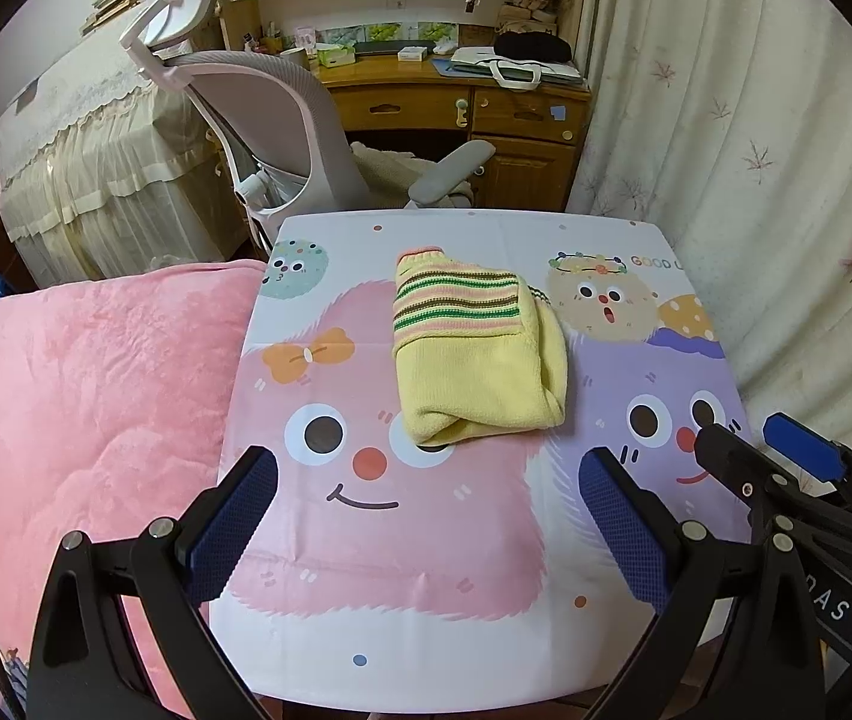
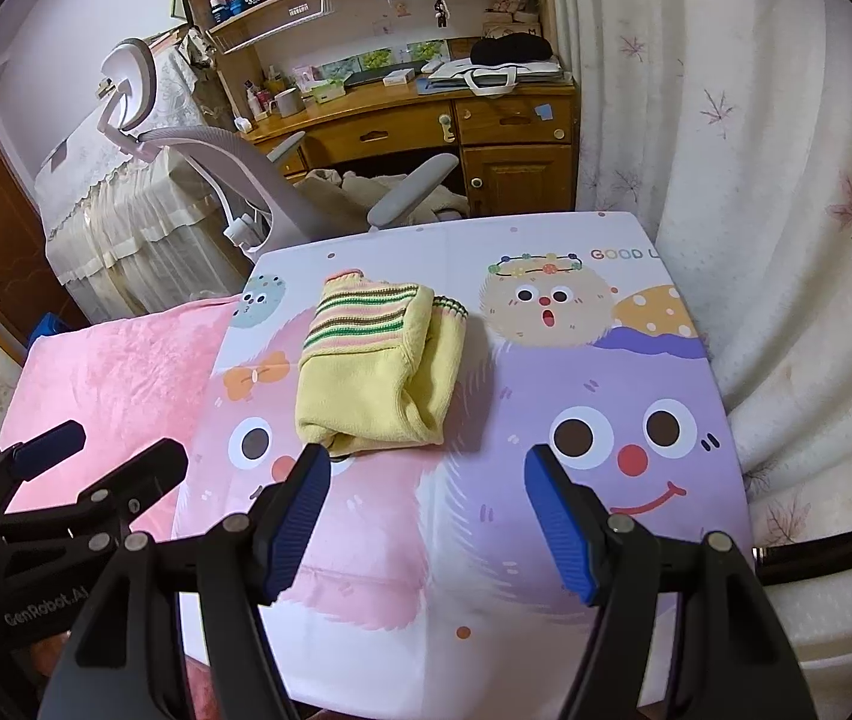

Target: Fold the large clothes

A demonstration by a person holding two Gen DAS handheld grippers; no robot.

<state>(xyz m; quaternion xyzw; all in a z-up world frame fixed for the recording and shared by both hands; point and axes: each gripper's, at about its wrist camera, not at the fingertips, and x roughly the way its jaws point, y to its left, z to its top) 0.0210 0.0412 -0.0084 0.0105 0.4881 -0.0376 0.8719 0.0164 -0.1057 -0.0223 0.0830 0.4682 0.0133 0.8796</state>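
Observation:
A yellow knit sweater [image 1: 477,354] with pink, green and brown stripes lies folded into a compact bundle on the cartoon-printed table [image 1: 426,540]. It also shows in the right wrist view [image 2: 378,372]. My left gripper [image 1: 426,480] is open and empty, held above the table just short of the sweater's near edge. My right gripper [image 2: 423,480] is open and empty, its left fingertip close to the sweater's near edge. The right gripper shows at the right edge of the left wrist view [image 1: 774,450]. The left gripper shows at the left of the right wrist view [image 2: 108,450].
A pink blanket [image 1: 84,396] lies beside the table's left edge. A grey office chair [image 1: 282,138] and a wooden desk [image 1: 456,102] stand behind the table. A pale curtain [image 1: 756,150] hangs along the right side.

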